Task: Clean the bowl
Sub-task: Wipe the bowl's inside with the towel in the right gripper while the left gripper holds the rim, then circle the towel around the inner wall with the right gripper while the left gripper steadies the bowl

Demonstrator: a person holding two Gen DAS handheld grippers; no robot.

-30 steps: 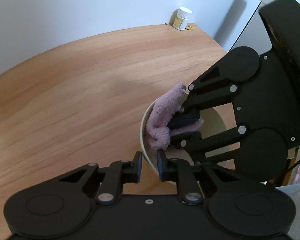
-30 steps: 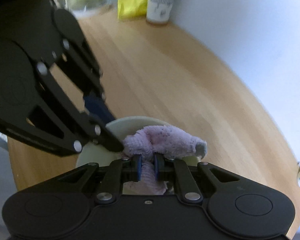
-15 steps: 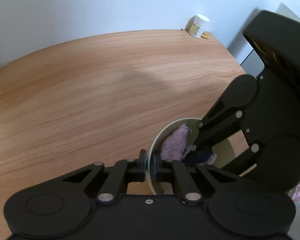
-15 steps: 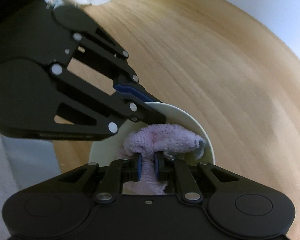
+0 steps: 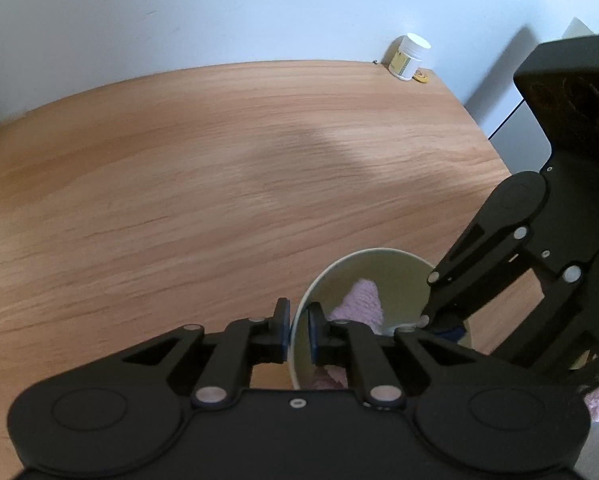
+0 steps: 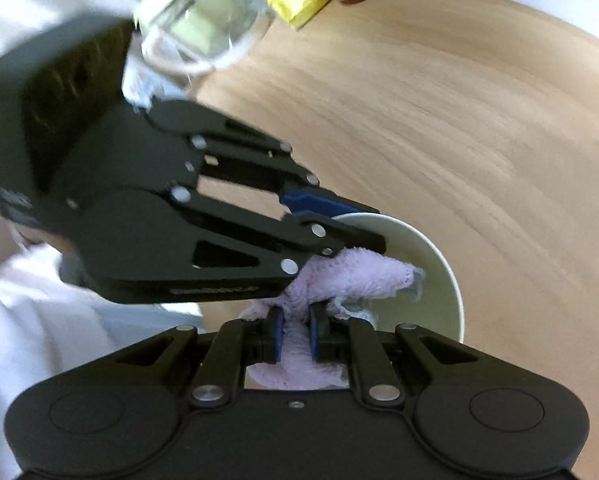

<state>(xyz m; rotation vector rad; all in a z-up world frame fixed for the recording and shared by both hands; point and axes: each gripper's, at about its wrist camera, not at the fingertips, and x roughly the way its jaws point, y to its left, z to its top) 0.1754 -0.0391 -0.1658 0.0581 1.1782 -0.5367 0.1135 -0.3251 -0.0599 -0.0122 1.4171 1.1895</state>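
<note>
Pinching the bowl (image 5: 383, 276) rim, left claw (image 5: 298, 334) faces right claw (image 6: 294, 334) clamping cloth (image 6: 351, 276) inside.

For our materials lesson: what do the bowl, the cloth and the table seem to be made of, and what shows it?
Bowl: probably glazed ceramic, possibly plastic; smooth pale cream wall, thin even rim.
Cloth: soft terry or microfibre fabric; fuzzy pink looped pile, limp folds, frayed corner.
Table: wood or wood-look laminate; light brown streaky grain, flat matt surface.
</note>
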